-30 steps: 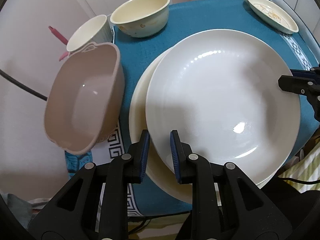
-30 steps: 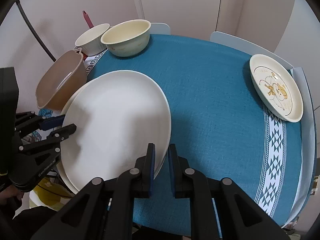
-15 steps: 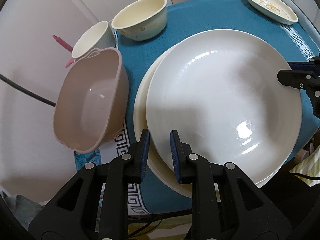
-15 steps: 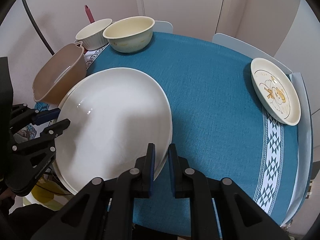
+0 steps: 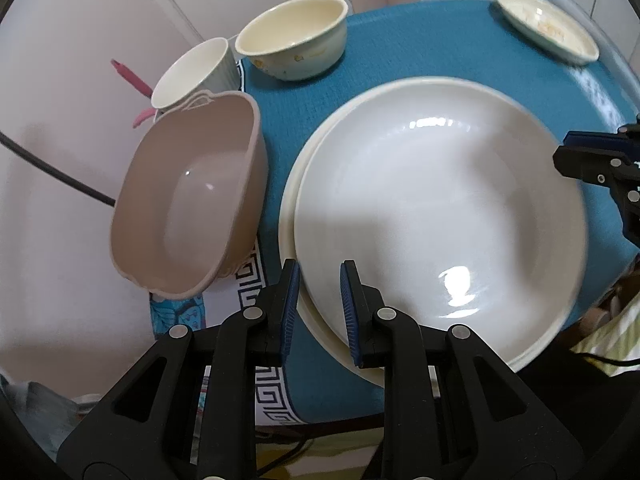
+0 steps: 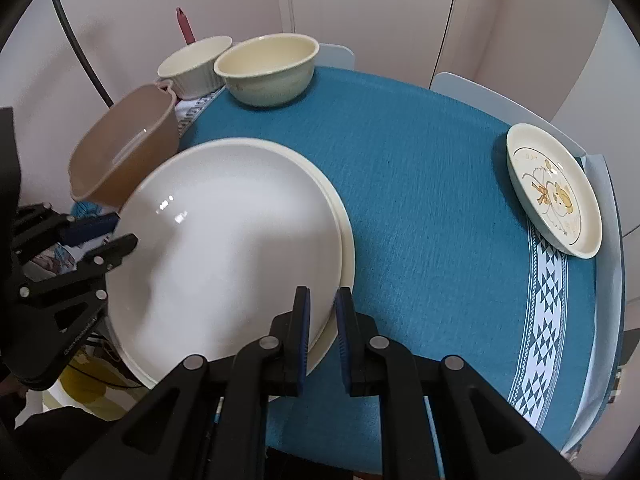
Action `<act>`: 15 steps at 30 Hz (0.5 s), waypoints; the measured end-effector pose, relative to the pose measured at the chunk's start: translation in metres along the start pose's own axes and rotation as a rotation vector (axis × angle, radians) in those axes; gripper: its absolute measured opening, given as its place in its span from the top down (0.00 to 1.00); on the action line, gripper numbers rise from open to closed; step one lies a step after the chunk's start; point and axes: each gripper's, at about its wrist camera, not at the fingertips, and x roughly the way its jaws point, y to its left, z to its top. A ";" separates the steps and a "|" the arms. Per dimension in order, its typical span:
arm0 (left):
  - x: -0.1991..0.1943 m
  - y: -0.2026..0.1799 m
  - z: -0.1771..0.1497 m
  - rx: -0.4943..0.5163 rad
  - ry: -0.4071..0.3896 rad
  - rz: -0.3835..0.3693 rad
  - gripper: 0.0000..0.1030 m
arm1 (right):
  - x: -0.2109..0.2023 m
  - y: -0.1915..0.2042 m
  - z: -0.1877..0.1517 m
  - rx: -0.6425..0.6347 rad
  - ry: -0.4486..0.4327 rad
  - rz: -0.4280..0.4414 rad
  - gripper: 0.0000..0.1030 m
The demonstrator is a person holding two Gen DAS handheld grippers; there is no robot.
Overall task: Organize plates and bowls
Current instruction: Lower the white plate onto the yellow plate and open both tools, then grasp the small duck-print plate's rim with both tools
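Plates first: two big white plates [image 5: 436, 208] sit stacked, the upper one nested in a slightly creamier lower one, and both grippers are clamped on the rim of the pair. The left gripper [image 5: 319, 306] pinches the near edge directly ahead of its fingers, and the right gripper [image 6: 322, 318] does the same on the opposite edge; each shows up at the far side of the other's view. Neither is open, and blue pads press the rim from above and below.

Beyond the left gripper and off to its left sits a tan tub [image 5: 188, 200], just beside the stack, with a small white ribbed bowl [image 5: 192, 74] and a cream bowl [image 5: 292, 36] farther ahead. Well to the right of the right gripper, a small picture plate [image 6: 554, 194] lies near the edge of the blue tablecloth [image 6: 420, 184].

Handling, as a judgement: the stack looks like glazed ceramic, so stiff, fairly heavy for a pinch grip, slick under the pads and breakable if dropped. The upper plate could slide on the lower if the pair tips. Opposite rim points are the sensible hold, kept level, with both sides lifted together. Whether the stack is resting on the cloth or raised off it, I cannot tell.
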 end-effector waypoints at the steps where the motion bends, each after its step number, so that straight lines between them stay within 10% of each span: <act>1: -0.005 0.001 0.001 -0.005 -0.009 -0.010 0.82 | -0.004 -0.001 0.001 0.006 -0.015 0.005 0.88; 11: -0.087 0.003 0.048 -0.037 -0.260 -0.191 0.81 | -0.055 -0.039 0.003 0.155 -0.121 0.007 0.82; 13: -0.095 -0.003 0.063 -0.027 -0.294 -0.235 0.81 | -0.067 -0.051 -0.002 0.202 -0.150 -0.002 0.31; 15: -0.097 -0.010 0.076 -0.015 -0.305 -0.283 0.81 | -0.079 -0.062 -0.006 0.248 -0.180 -0.008 0.00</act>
